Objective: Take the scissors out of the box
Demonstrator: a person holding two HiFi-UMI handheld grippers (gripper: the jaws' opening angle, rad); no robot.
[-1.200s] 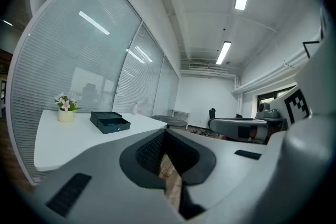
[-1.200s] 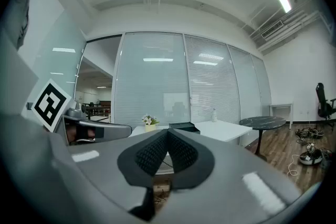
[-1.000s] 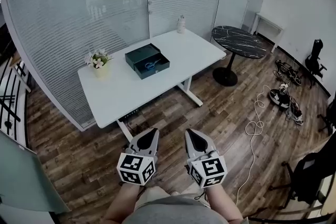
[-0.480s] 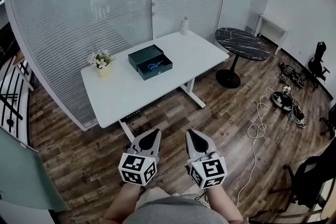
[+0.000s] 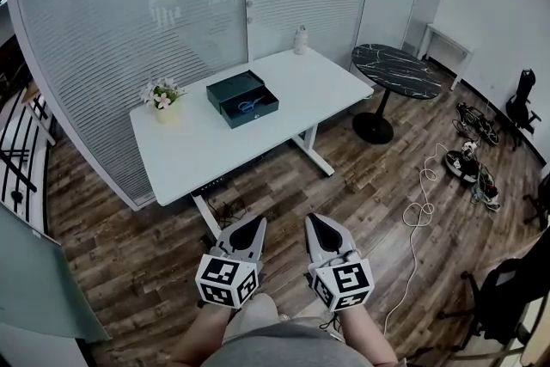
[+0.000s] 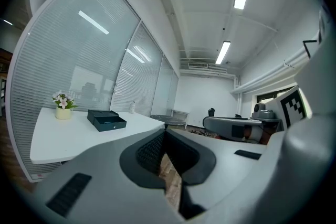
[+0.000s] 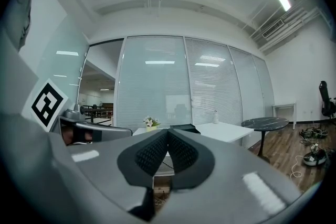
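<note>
A dark green box (image 5: 241,98) stands open on the white table (image 5: 198,150), and blue-handled scissors (image 5: 248,106) lie inside it. The box (image 6: 106,119) also shows far off in the left gripper view, and its edge (image 7: 182,127) peeks over the jaws in the right gripper view. My left gripper (image 5: 252,223) and right gripper (image 5: 314,221) are held side by side low in the head view, well short of the table. Both have their jaws shut with nothing between them.
A small vase of flowers (image 5: 163,99) stands at the table's left end and a white bottle (image 5: 300,39) at its far corner. A round black marble table (image 5: 394,69) stands to the right. Cables (image 5: 421,202) and gear (image 5: 471,168) lie on the wooden floor; a glass wall with blinds runs behind.
The view has shifted slightly closer to the table. Both grippers keep their place side by side, still shut.
</note>
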